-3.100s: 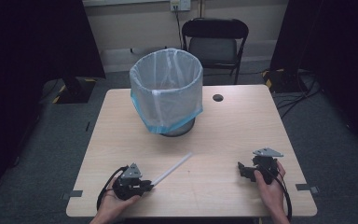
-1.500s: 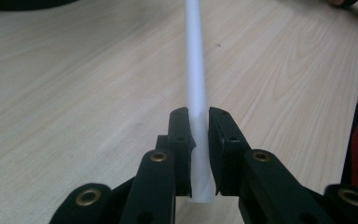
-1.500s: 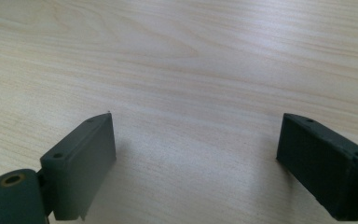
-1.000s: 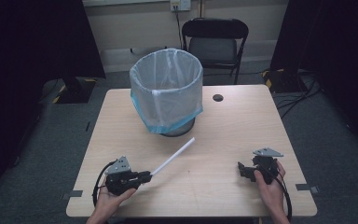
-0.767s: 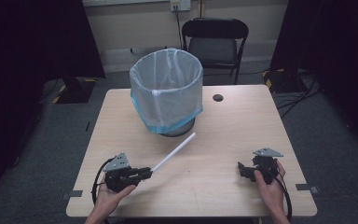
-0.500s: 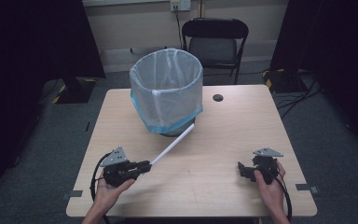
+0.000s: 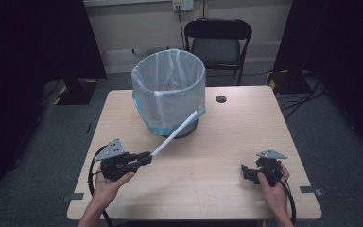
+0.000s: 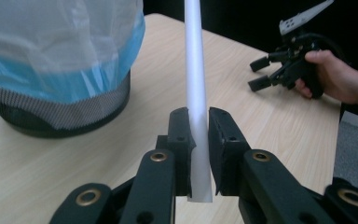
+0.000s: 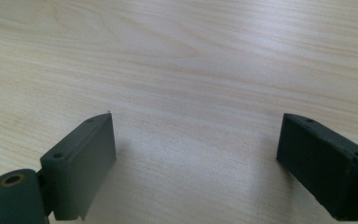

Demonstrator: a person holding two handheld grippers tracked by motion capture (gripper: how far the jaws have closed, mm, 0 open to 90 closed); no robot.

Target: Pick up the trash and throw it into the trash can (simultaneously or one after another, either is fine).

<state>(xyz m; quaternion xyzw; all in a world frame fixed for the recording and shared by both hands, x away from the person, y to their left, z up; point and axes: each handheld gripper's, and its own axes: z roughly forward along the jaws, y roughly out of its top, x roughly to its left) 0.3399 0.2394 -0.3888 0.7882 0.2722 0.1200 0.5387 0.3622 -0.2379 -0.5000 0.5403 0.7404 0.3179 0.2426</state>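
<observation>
The white tube [image 7: 177,131] is clenched near its lower end in the left claw [image 7: 144,157], slanting up from in front of the bin [image 7: 168,90] so that its far tip lies against the bin's plastic liner, just below the rim on the side nearest the person. The grip sits close to the tube's end, so the long free length could swing or slip through the pads; the tip might also catch the thin liner and drag it, or strike the wall and nudge the bin instead of clearing the rim.

The right claw [image 7: 246,171] rests well to the right of the bin, jaws spread and holding nothing.

The bench [image 7: 236,142] is pale wood with a dark cable hole to the right of the bin. Behind the bin stands a black folding chair [image 7: 219,42] against a light wall; dark curtains hang at both sides over grey carpet.
</observation>
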